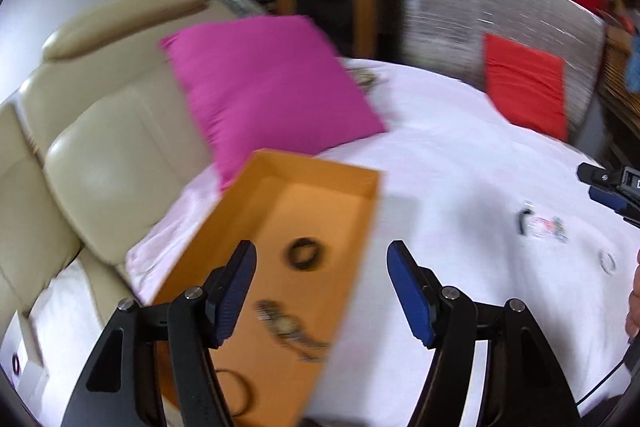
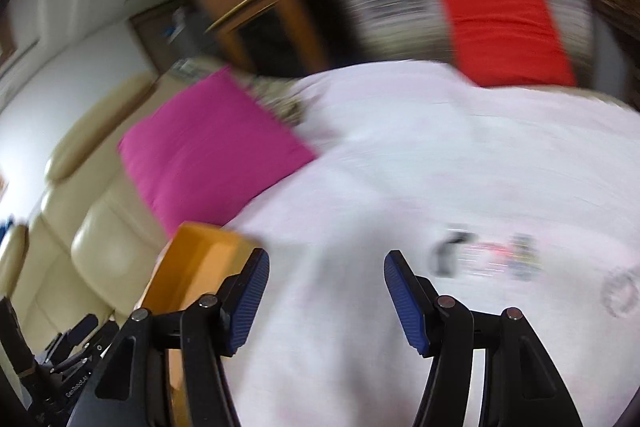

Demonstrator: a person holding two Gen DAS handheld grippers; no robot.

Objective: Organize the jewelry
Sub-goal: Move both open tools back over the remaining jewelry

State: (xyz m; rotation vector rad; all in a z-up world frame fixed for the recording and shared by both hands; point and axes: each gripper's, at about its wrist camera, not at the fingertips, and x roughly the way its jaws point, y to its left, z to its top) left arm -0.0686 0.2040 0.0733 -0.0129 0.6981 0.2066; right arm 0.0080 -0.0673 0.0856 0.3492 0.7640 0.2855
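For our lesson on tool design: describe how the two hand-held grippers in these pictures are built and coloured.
The left gripper and the right gripper look alike: black angular linkage arms with round silver pivot pins and two flat fingers faced with ribbed blue pads. A thin black cable trails at the left view's lower right.

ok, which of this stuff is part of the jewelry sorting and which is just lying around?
Job:
- orange box
- dark ring and watch inside it
- blurred loose pieces on the white sheet
- pale ring near them

Lying about:
- pink cushion
- red cushion
- cream sofa
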